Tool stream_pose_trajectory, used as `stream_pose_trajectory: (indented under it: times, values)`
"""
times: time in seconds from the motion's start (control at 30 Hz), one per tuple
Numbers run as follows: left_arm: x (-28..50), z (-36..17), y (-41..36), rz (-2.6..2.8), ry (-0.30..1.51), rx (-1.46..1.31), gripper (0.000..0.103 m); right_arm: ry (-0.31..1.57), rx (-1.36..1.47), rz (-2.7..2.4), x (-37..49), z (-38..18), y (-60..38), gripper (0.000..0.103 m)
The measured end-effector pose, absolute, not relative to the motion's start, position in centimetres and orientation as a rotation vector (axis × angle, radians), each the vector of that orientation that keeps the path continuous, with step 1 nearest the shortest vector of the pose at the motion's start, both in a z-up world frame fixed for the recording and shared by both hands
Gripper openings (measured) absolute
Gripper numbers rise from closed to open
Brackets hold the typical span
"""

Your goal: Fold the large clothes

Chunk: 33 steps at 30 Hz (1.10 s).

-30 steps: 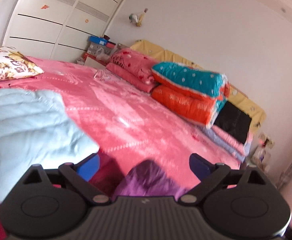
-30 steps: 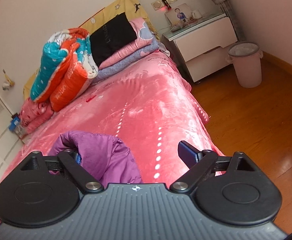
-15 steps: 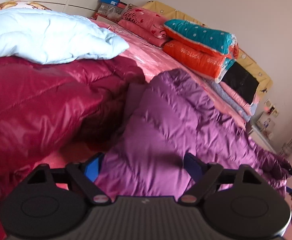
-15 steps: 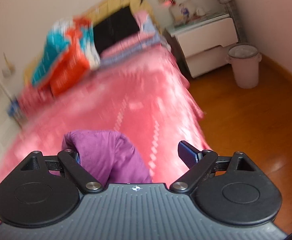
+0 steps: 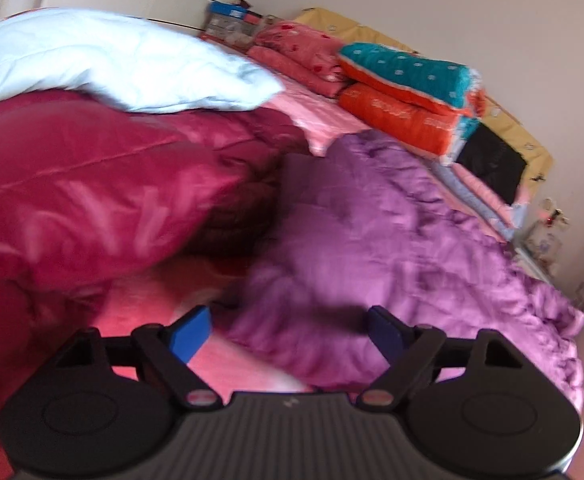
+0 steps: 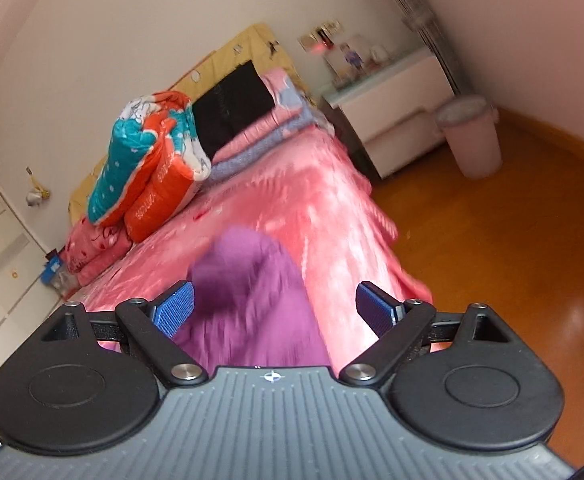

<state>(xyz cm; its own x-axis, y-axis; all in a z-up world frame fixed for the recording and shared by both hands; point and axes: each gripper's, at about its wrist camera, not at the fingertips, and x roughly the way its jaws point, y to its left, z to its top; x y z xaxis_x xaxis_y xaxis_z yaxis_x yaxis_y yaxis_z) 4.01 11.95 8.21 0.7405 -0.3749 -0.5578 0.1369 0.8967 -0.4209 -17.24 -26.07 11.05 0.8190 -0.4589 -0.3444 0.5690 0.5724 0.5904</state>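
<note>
Left wrist view is showing the purple jacket lying spread across the pink bed, its near edge sitting between the wide-open jaws of the left gripper, nothing pinched yet as far as I can make out. Over on the right wrist view, the right gripper is also gaping wide, with a bunched end of the jacket lying between its pads but not clamped. Both tools are empty-handed, I'd say. To fold this well, each gripper is wanting a firm bite on a matching corner or hem, not the puffy middle, so the fabric is lifting evenly. Crowding the left side is a maroon coat with a pale blue quilt on top, touching the jacket's edge. Stacked bedding is sitting at the head of the bed, well apart.
</note>
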Motion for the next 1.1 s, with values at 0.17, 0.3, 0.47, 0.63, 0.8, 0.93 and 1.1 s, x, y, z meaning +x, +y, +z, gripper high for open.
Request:
stream_pose_trajectory:
  times: [0.17,0.3,0.47,0.63,0.8,0.93,1.1]
  values:
    - [5.7,7.1,13.9,-0.254,0.667,-0.364,0.086,0.277,0.853,-0.605,-20.0,6.3,-22.4,0.103]
    - [7.3,6.6,15.1,-0.13,0.657,-0.326,0.058,0.382,0.865,-0.575,-20.1,4.7,-20.9,0.103]
    - [10.4,5.6,19.8,-0.013,0.657,-0.368,0.052,0.399,0.841,-0.508,-19.8,4.7,-19.1,0.103]
    - [13.9,5.9,23.4,0.083,0.661,-0.377,0.053,0.464,0.849,-0.445,-18.5,3.5,-18.5,0.103]
    - [13.8,6.0,22.5,0.095,0.669,-0.326,0.057,0.474,0.814,-0.432,-18.1,3.3,-17.7,0.103]
    - [10.2,6.8,20.5,-0.01,0.647,-0.341,0.063,0.447,0.88,-0.425,-18.8,3.3,-18.0,0.103]
    - [4.9,8.0,18.0,-0.208,0.617,-0.43,0.072,0.43,0.979,-0.38,-20.4,2.8,-18.1,0.103]
